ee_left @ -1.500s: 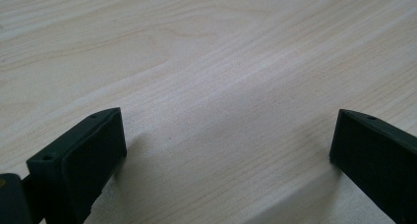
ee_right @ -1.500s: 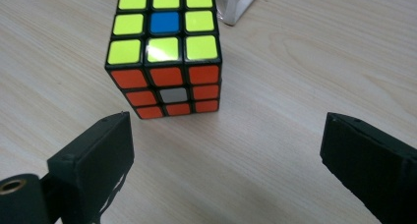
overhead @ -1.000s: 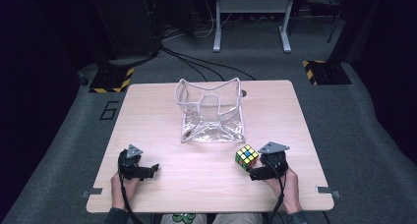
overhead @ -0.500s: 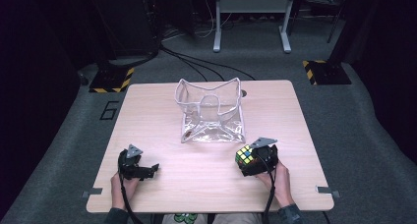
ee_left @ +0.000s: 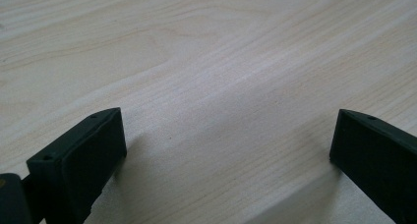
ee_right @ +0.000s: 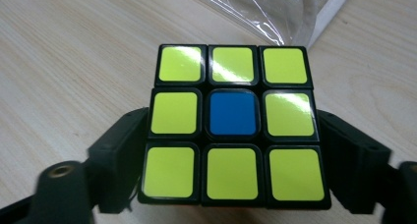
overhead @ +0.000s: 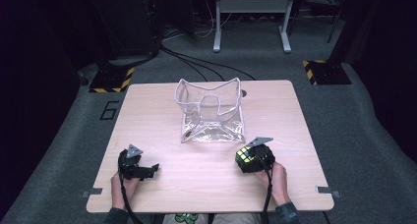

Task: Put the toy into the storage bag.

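Observation:
A Rubik's cube (overhead: 245, 157) rests on the wooden table (overhead: 152, 111) at the front right, just in front of a clear plastic bag (overhead: 211, 111). My right gripper (overhead: 249, 160) is shut on the cube, one black jaw pressed against each side. In the right gripper view the cube (ee_right: 231, 126) shows a yellow face with a blue centre, and my right gripper (ee_right: 232, 140) flanks its lower half. My left gripper (overhead: 149, 170) lies at the front left, open. In the left gripper view my left gripper (ee_left: 228, 135) has bare wood between its jaws.
The clear bag (ee_right: 275, 8) stands open-topped at the table's middle, its near edge close behind the cube. A person's hands hold both grippers at the front edge. Cables, a metal stand (overhead: 251, 17) and striped floor plates (overhead: 322, 71) lie beyond the table.
My right gripper has moved left and forward onto the cube and its jaws now grip its sides. The cube has stayed in place. The left gripper has not moved.

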A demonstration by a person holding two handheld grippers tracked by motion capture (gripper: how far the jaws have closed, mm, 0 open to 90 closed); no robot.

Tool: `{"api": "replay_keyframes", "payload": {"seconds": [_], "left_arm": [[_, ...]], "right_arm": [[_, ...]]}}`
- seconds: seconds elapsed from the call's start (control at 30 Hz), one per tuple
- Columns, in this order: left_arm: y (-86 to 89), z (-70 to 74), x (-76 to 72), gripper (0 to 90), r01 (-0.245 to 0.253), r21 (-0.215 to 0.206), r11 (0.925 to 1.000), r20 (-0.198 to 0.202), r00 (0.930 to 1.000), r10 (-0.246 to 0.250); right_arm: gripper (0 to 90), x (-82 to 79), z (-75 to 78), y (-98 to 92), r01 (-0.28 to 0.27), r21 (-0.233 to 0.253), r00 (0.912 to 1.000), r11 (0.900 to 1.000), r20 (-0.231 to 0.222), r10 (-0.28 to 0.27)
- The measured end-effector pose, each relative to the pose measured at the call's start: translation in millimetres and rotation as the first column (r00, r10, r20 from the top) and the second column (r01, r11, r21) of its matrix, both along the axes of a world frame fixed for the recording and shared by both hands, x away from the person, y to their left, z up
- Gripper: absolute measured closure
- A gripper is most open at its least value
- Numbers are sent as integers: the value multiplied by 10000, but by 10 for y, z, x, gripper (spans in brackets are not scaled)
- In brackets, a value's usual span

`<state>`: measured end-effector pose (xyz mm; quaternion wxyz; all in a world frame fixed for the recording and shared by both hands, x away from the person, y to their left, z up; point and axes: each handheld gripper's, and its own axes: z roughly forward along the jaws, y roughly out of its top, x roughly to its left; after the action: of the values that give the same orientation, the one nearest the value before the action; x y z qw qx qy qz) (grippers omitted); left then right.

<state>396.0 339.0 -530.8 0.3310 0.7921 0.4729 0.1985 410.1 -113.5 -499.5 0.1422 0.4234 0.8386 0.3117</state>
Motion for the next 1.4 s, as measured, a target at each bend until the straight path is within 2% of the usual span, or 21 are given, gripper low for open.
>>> {"api": "replay_keyframes", "payload": {"seconds": [0.07, 0.23, 0.57, 0.67, 0.8, 0.93, 1.07, 1.4], "left_arm": [[0, 0, 0, 3, 2, 4, 10000, 2, 10000, -2], [0, 0, 0, 3, 0, 0, 10000, -1, 10000, 0], [1, 0, 0, 3, 5, 8, 10000, 0, 10000, -5], [0, 0, 0, 3, -2, 0, 10000, 1, 10000, 2], [0, 0, 0, 3, 3, 4, 10000, 0, 10000, -3], [0, 0, 0, 3, 2, 3, 10000, 1, 10000, -2], [0, 0, 0, 3, 4, 4, 10000, -1, 10000, -4], [0, 0, 0, 3, 2, 0, 10000, -1, 10000, -2]], "right_arm": [[309, 21, -14, 1, -56, -74, 10000, 10000, -83, 55], [329, 22, -2, 26, -36, -362, 9999, 9993, 126, 41], [330, 13, 51, 42, -80, -18, 9999, 10000, 75, 81], [330, 24, 76, 36, -137, -77, 9997, 9999, 190, 138], [330, 24, 106, 24, -127, 13, 9998, 9999, 120, 127], [330, 30, 145, 6, -224, -58, 9993, 9997, 294, 226], [331, 31, 202, 7, -98, -9, 9997, 10000, 245, 98], [330, 41, 337, -46, -134, 28, 9984, 9999, 546, 133]]}}
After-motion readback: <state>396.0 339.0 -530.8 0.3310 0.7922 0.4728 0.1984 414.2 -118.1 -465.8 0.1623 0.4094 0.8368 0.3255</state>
